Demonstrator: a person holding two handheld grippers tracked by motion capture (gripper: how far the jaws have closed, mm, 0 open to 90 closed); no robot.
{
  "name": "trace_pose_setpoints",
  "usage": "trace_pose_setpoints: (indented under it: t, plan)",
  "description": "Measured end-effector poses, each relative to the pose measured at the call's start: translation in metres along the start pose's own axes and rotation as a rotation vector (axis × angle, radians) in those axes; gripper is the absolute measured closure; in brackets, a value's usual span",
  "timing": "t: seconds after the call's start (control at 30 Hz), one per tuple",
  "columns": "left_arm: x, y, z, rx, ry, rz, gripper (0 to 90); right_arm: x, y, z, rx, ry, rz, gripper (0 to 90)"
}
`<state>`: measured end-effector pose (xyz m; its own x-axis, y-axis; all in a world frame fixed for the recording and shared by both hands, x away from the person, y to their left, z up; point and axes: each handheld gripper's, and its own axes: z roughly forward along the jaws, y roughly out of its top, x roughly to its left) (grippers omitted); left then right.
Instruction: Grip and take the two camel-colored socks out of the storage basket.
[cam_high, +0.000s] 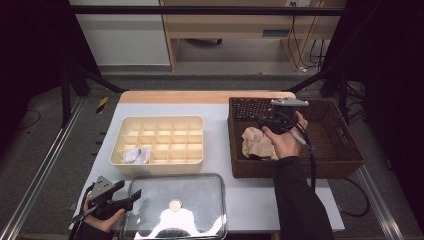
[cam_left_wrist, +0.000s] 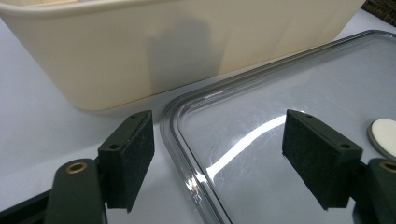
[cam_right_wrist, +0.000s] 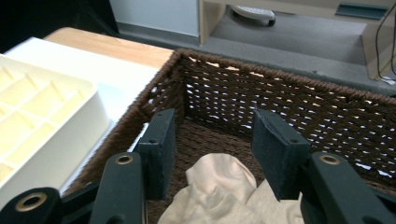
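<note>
Beige and crumpled: found the cloth (cam_high: 257, 142) lying in the wicker basket (cam_high: 300, 169) at the right of the table (cam_high: 217, 145), not yet picked up. Found the right tongs (cam_right_wrist: 212, 140) hanging just above it, fairly wide, with nothing between them. Counted one white bundle (cam_high: 137, 155) already lodged in the front left compartment of the cream tray (cam_high: 157, 120). Judged the sorting barely begun, with the beige cloth left to move, the other compartments bare, and the clear lid (cam_high: 200, 200) lying flat in front of the tray, not fitted. Found the left tongs (cam_left_wrist: 219, 140) low at the lid's left edge, also wide, holding nothing.

From the high view, got the whole layout and the white bundle. From the left gripper view, got the lid's rim straddled by the tongs and the tray's wall close behind. From the right gripper view, got the basket's far woven wall and the cloth's folds below the tongs.
</note>
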<state>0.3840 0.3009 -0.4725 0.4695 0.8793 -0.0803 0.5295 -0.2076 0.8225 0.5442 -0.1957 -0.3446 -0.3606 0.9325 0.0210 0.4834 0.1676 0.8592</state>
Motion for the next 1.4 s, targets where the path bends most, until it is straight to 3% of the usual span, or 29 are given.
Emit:
trace_pose_setpoints:
  t: [0.57,1.0,1.07,1.23,1.4]
  plan:
    - [0.001,0.000,0.000,-0.002,0.004,0.000,24.6,-0.007,-0.018,0.046,0.115,-0.015,0.027,52.1]
    - [0.001,-0.001,0.000,0.001,0.004,0.006,24.7,-0.005,-0.032,0.068,0.233,-0.044,-0.014,53.9]
    - [0.001,-0.001,-0.001,0.001,0.006,0.008,24.7,-0.006,-0.036,0.070,0.233,-0.039,0.008,54.2]
    - [0.001,-0.001,0.000,0.006,0.006,0.010,24.7,-0.013,-0.046,0.076,0.299,-0.052,0.037,51.9]
    - [0.000,-0.001,0.000,0.005,0.006,0.011,24.8,-0.011,-0.049,0.080,0.340,-0.060,0.035,48.9]
